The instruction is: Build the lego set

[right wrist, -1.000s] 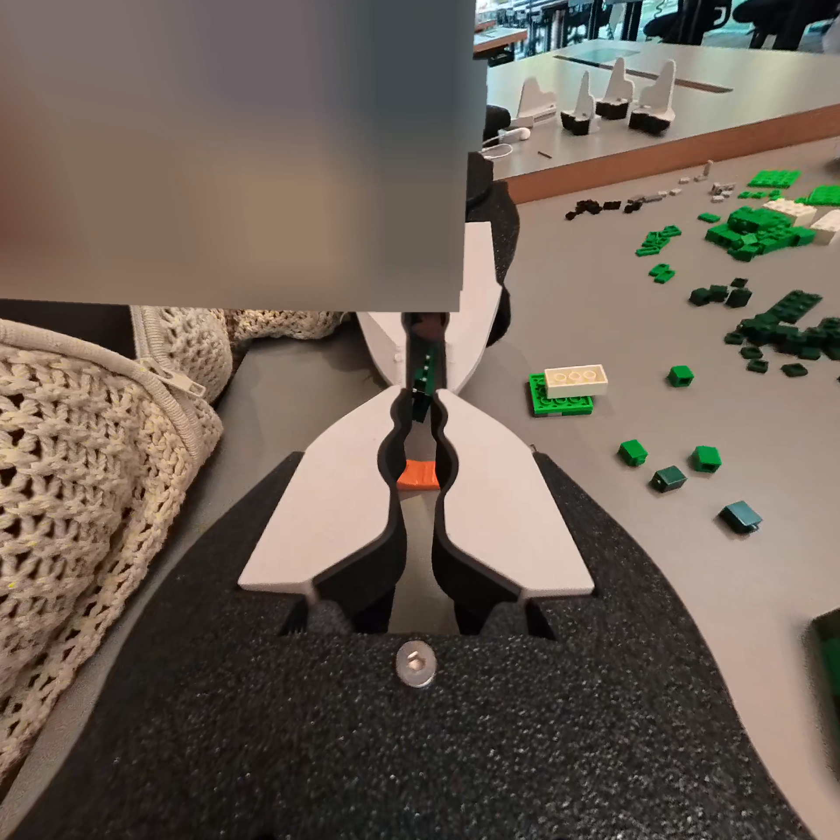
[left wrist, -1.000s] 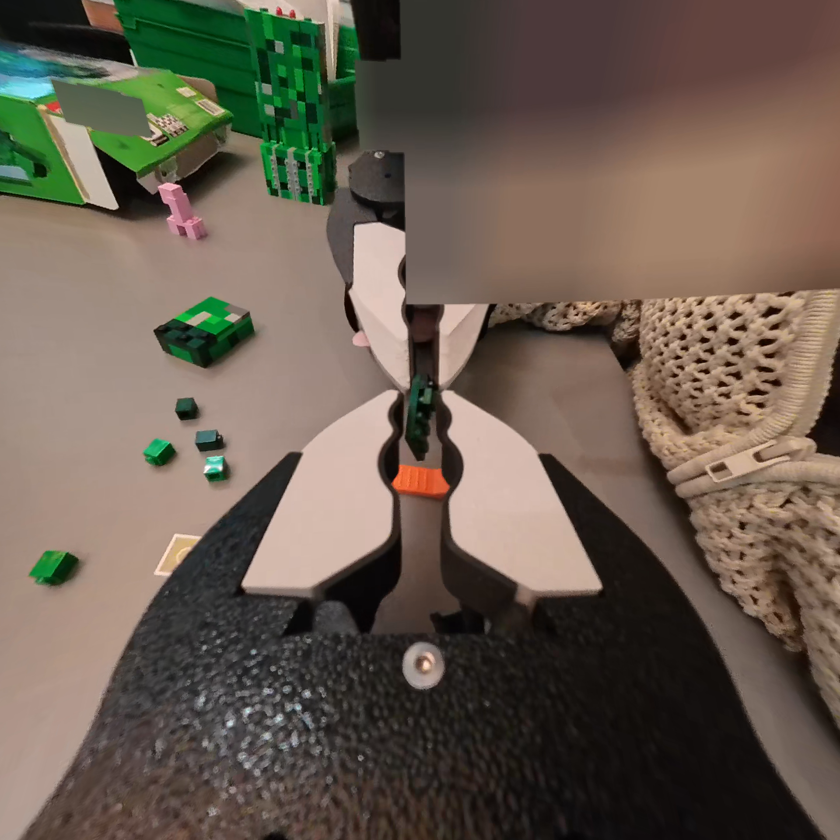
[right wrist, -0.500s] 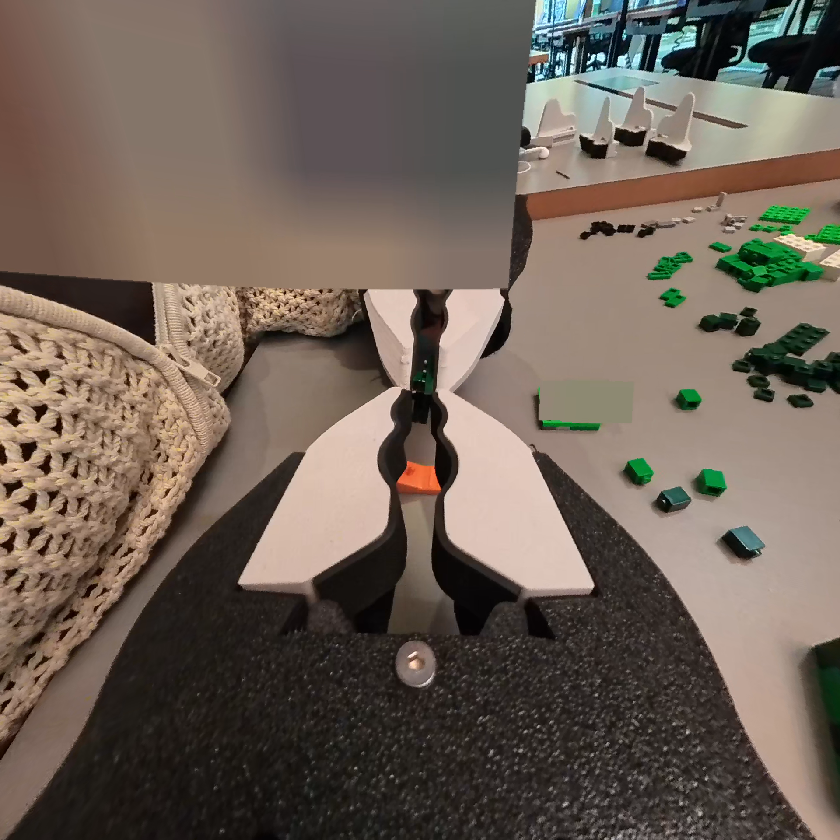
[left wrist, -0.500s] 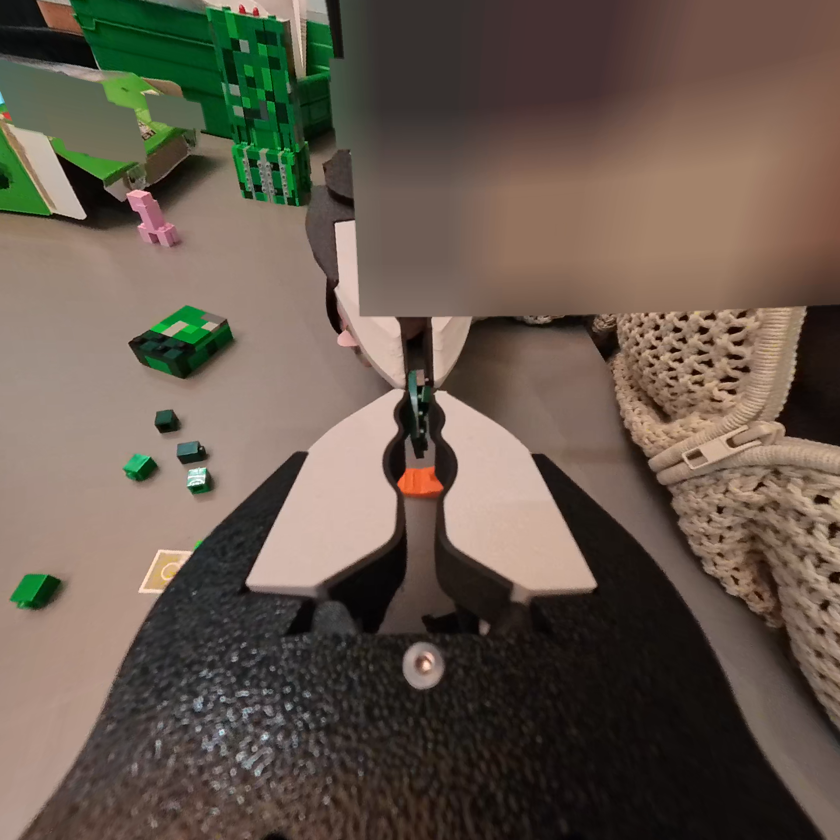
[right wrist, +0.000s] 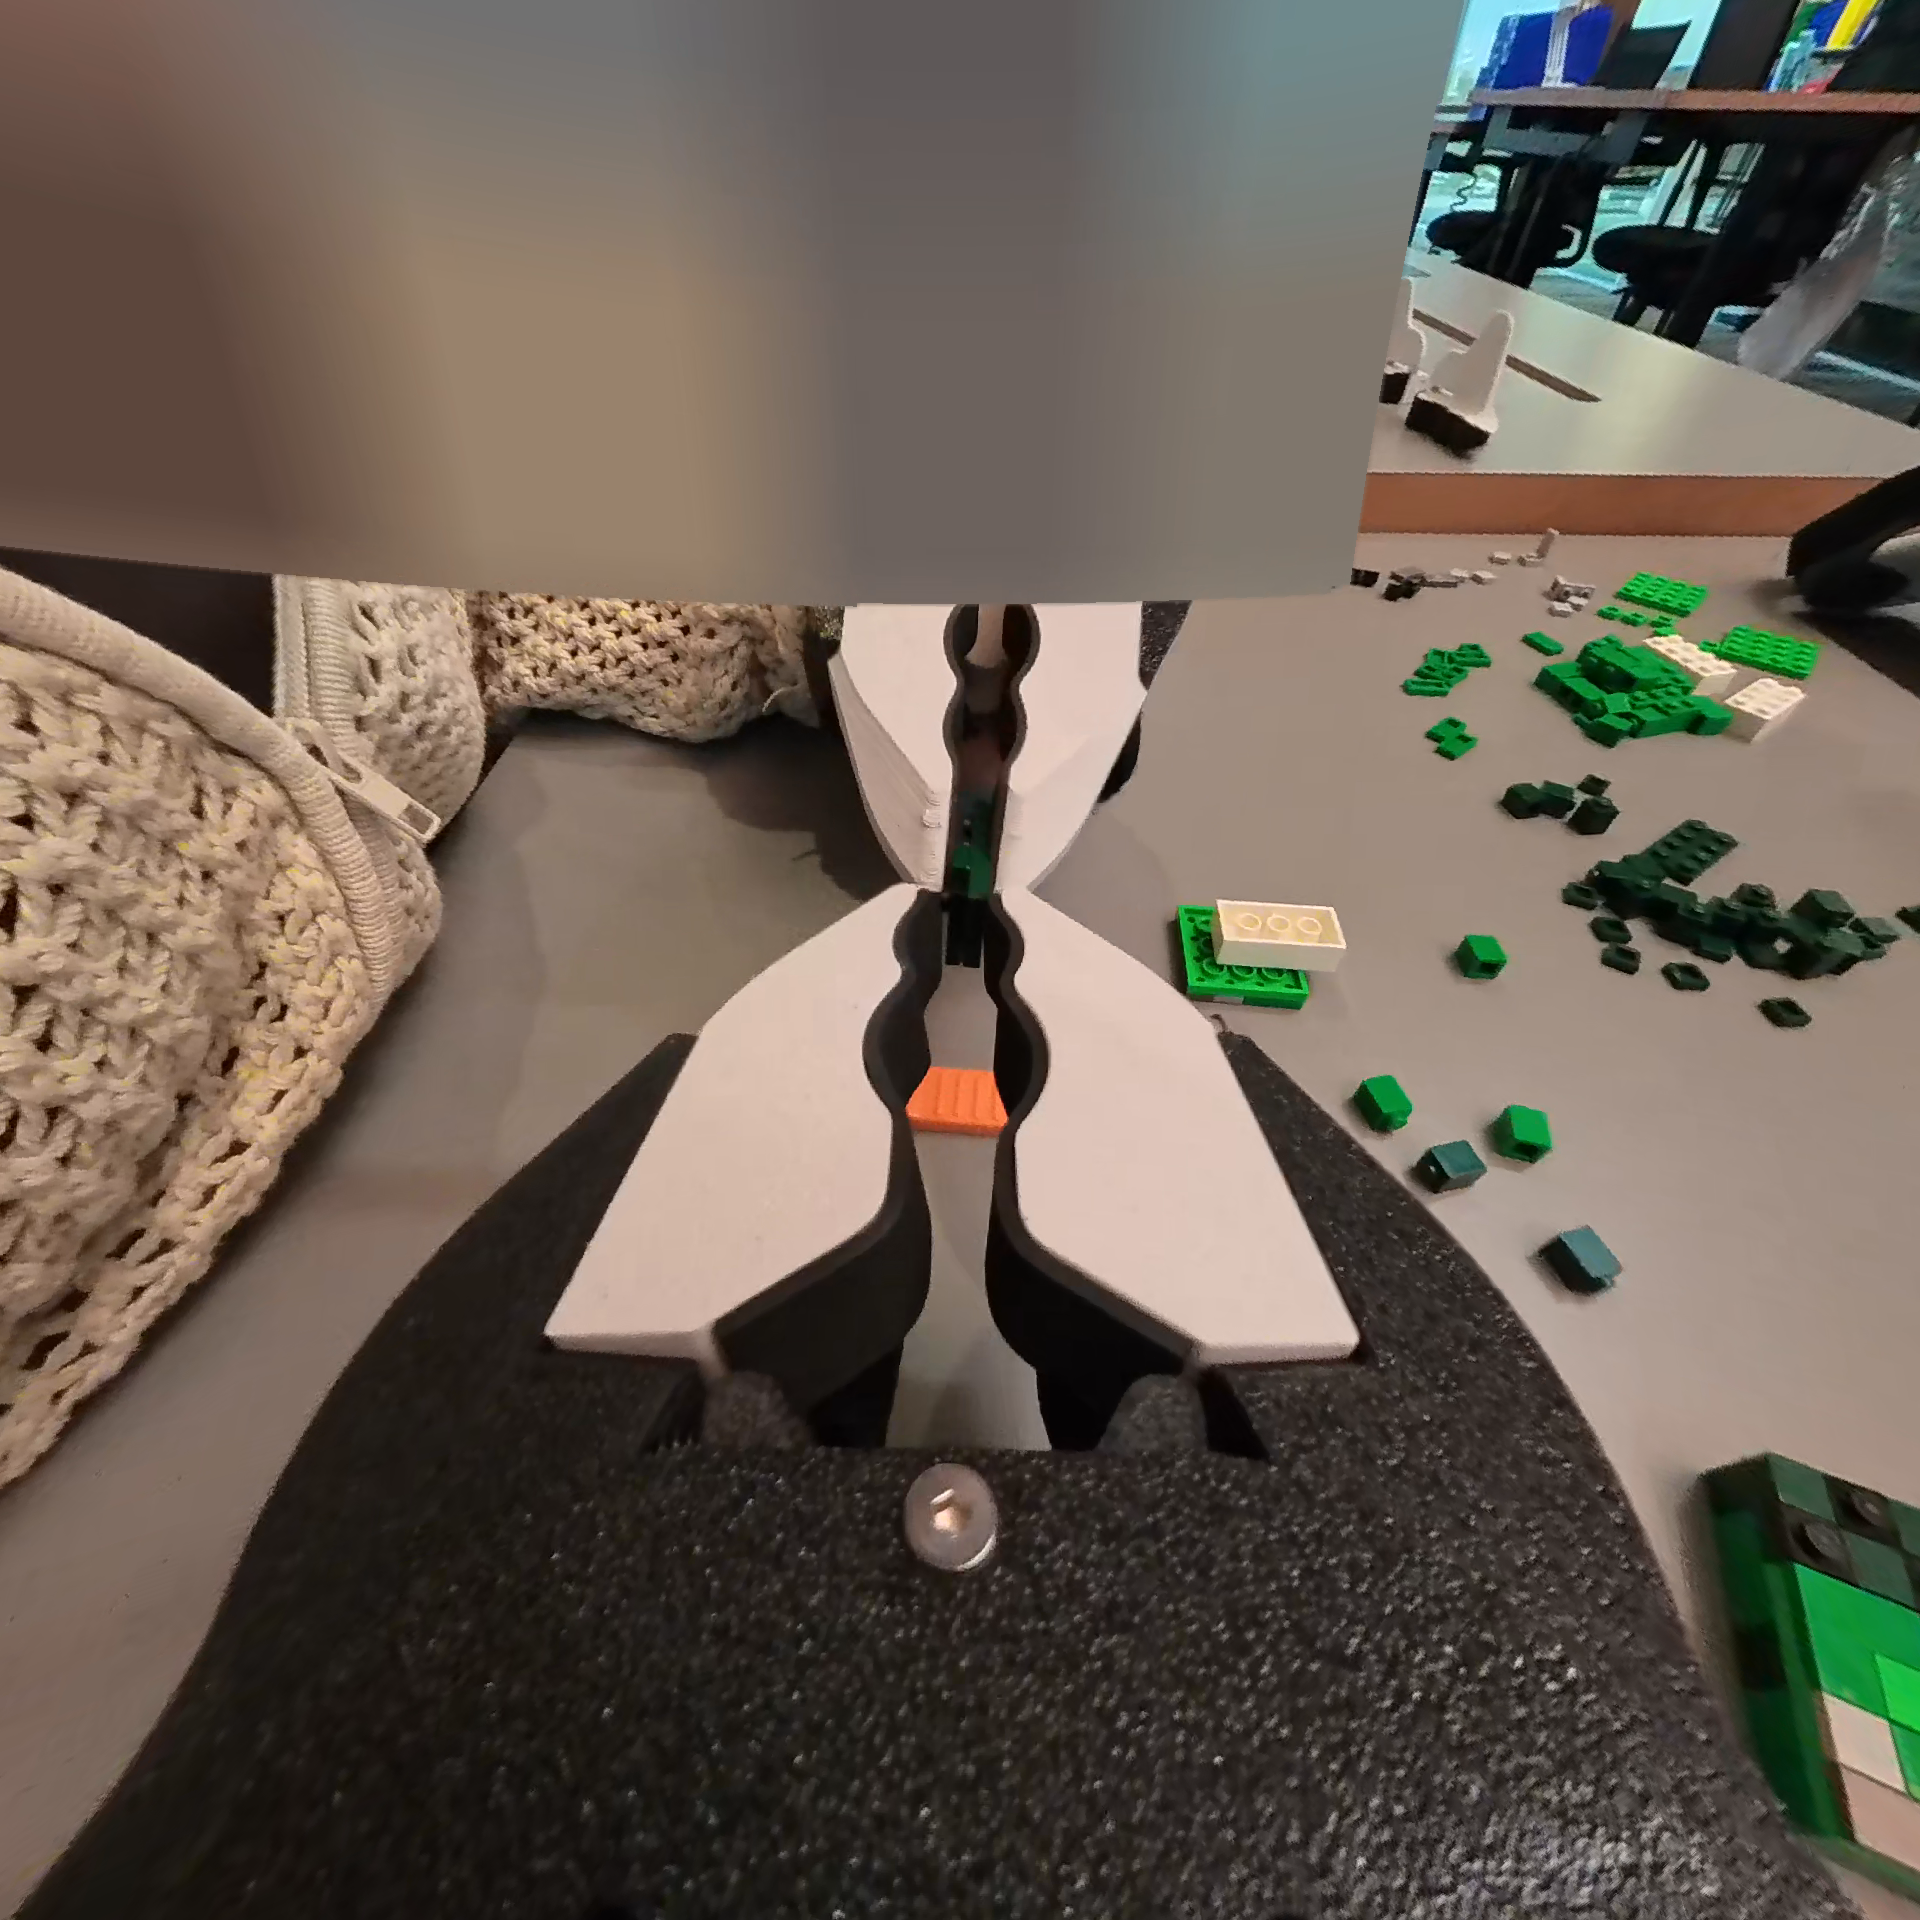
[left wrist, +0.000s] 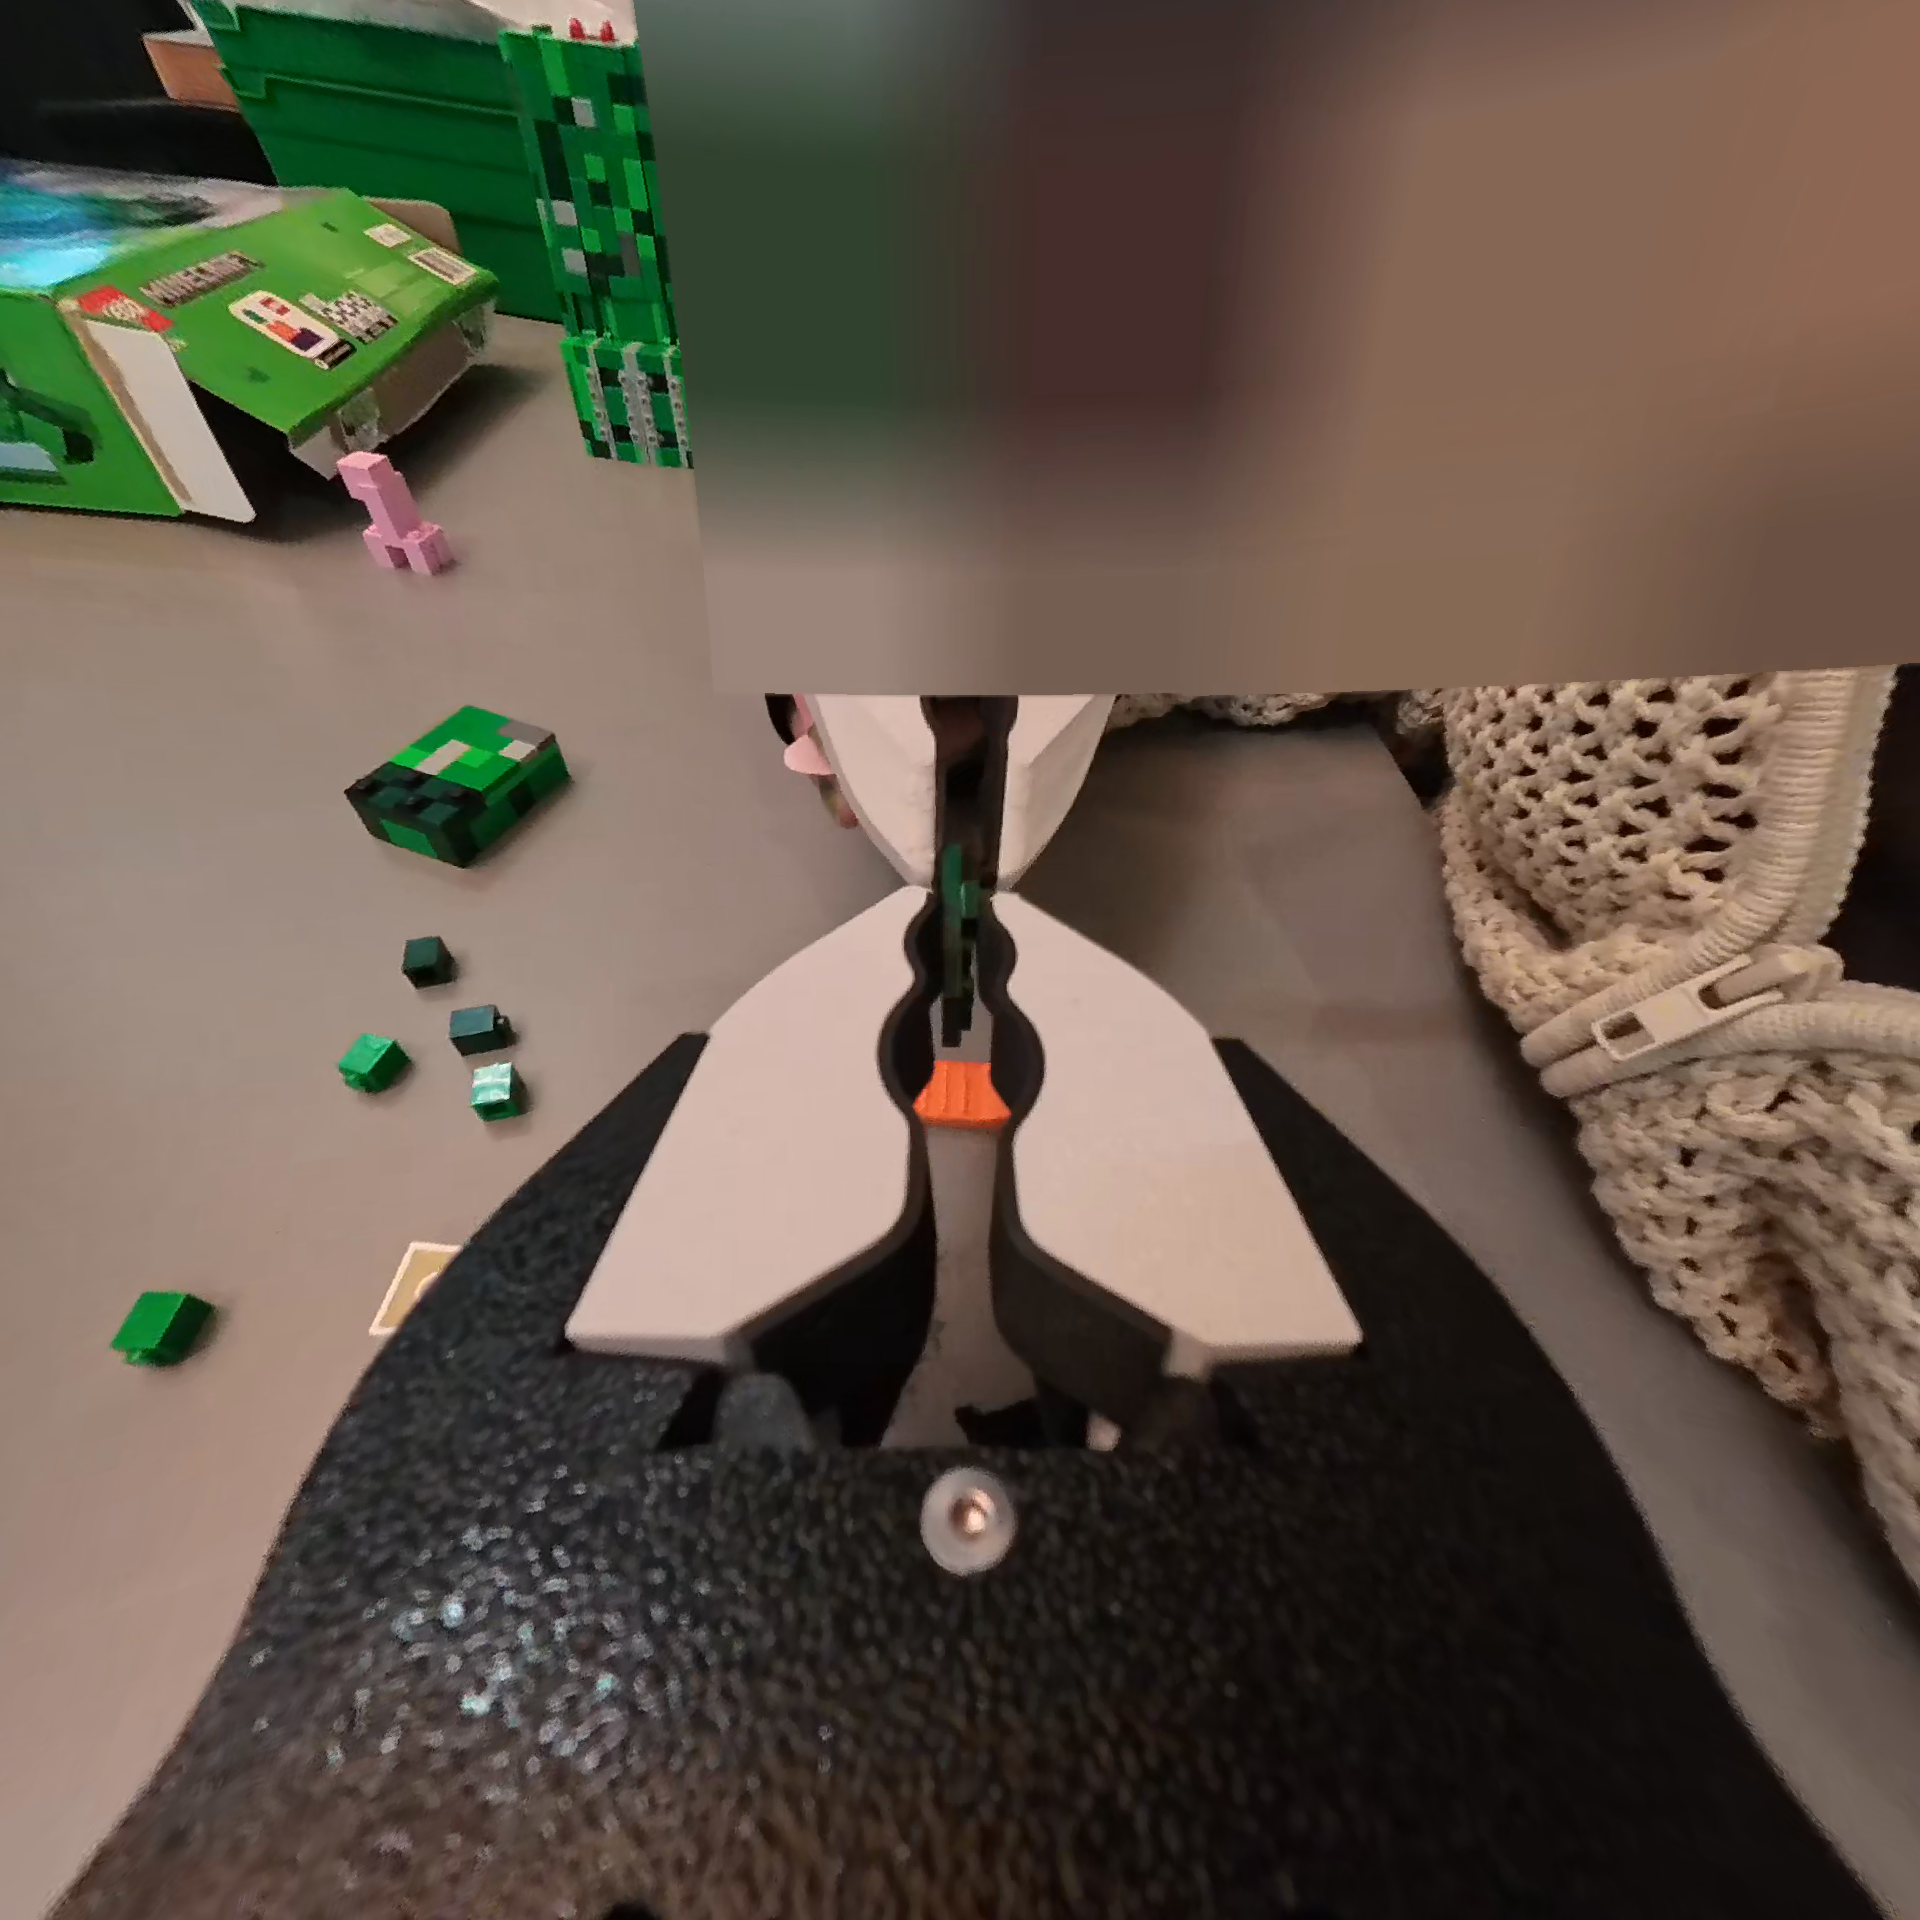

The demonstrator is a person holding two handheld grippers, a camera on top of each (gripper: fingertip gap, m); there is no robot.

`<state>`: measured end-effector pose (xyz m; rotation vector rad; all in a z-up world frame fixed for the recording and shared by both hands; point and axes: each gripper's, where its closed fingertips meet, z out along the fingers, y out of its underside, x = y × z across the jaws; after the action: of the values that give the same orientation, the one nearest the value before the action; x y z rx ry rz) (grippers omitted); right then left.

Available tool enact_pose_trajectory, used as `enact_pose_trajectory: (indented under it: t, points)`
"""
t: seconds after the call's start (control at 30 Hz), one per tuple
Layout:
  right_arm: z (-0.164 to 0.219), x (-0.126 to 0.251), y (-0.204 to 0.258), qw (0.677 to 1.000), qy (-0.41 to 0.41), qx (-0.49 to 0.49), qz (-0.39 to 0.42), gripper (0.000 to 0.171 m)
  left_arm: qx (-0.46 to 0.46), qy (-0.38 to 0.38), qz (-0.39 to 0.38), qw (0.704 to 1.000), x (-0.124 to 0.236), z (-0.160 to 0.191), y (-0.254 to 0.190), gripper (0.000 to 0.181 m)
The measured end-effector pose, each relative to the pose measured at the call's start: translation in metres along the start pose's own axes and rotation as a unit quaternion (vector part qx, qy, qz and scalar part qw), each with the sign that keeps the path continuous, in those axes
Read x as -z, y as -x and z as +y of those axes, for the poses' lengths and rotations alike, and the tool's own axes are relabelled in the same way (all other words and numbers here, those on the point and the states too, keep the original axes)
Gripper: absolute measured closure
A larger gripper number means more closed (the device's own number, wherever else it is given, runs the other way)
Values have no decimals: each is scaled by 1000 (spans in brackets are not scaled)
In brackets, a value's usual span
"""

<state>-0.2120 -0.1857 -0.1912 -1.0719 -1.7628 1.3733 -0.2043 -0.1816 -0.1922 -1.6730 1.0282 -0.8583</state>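
L gripper [left wrist: 958, 914] jaws clamped on green lego piece [left wrist: 956, 935] | R gripper [right wrist: 966, 914] jaws clamped on same piece, tips meeting at 12 | loose bricks [right wrist: 1704, 914] on bench [right wrist: 1351, 1039] at 2

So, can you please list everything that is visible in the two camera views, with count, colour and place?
green piece: one narrow stack, green and dark, pinched between both gripper tips
block: one, green and black, left view, on the table
box: one, green, far left
tall model: one, green, behind the box
pink figure: one, before the box
loose small bricks: five, green shades, left view
white brick: one, on a green plate
brick piles: green, dark green, white, far right
knitted garment: cream, with zipper, at the table edge
left hand-held gripper: white fingers, closed on the piece
right hand-held gripper: white fingers, closed on it
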Motion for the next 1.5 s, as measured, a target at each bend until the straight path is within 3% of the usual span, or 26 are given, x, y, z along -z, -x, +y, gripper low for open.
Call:
enact_pose_trajectory:
  t: [0.3,0.4,0.47,0.5,0.57,0.73,0.9,1.1,1.27,1.5]
  points:
    - [3,-3,-1,1000,15,-11,-1,164,-21,20,-6,1000,1,5,2,176]
    - [0,-2,-8,997,-2,-73,-4,163,-15,-1,-26,1000,1,1,9,175]
    - [-2,0,-14,988,-23,-153,-16,164,-15,-17,-47,999,1,-2,15,164]
    - [-3,1,-18,981,-35,-192,-19,164,-28,-13,-62,998,2,-1,19,150]
    - [-4,3,-22,962,-54,-265,-35,163,-78,6,-95,992,4,2,24,144]
    - [-2,5,-24,936,-62,-341,-61,164,-236,28,-180,955,8,-1,30,150]
    - [-1,5,-23,921,-62,-376,-76,164,-277,40,-187,942,6,0,27,165]
    - [0,6,-26,917,-67,-386,-73,164,-258,37,-193,946,7,0,30,158]
    - [-2,6,-27,918,-74,-383,-73,163,-251,50,-185,949,7,3,30,165]
    - [-19,18,-30,974,-119,-191,-15,136,-122,17,-121,985,9,3,28,165]
